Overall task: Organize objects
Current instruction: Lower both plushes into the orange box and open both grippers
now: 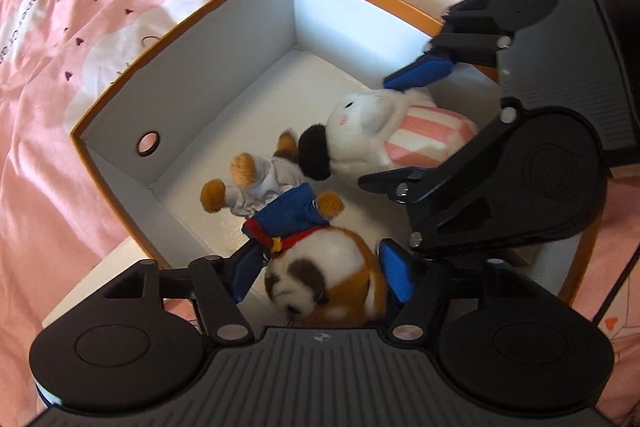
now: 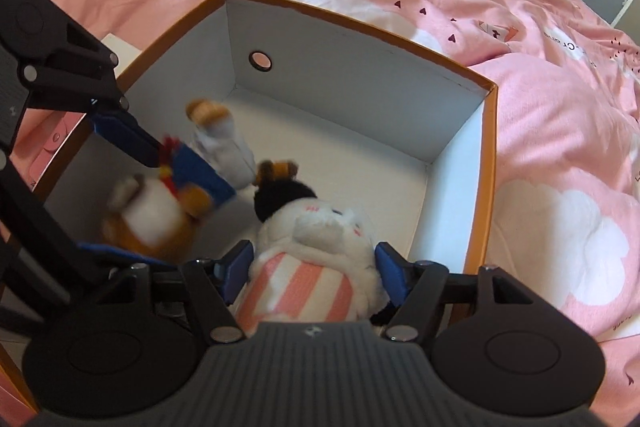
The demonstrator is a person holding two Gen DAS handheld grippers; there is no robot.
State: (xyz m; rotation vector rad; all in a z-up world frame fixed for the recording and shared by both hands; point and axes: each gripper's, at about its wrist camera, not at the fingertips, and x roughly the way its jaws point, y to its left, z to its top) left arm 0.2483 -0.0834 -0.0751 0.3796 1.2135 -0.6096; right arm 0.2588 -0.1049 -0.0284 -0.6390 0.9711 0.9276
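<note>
An orange box with a white inside lies on the bed. In it lies a brown-and-white plush dog in a blue jacket. My left gripper straddles the dog's head, jaws wide, with its pads off the fur. The dog looks blurred in the right wrist view. Beside it a white plush toy with a pink-striped body and a black hat reaches down to the box floor. My right gripper is shut on it, pads pressing both sides.
A rumpled pink duvet with white clouds surrounds the box. One box wall has a round hole. A flat white item lies just outside the box. The far half of the box floor is bare.
</note>
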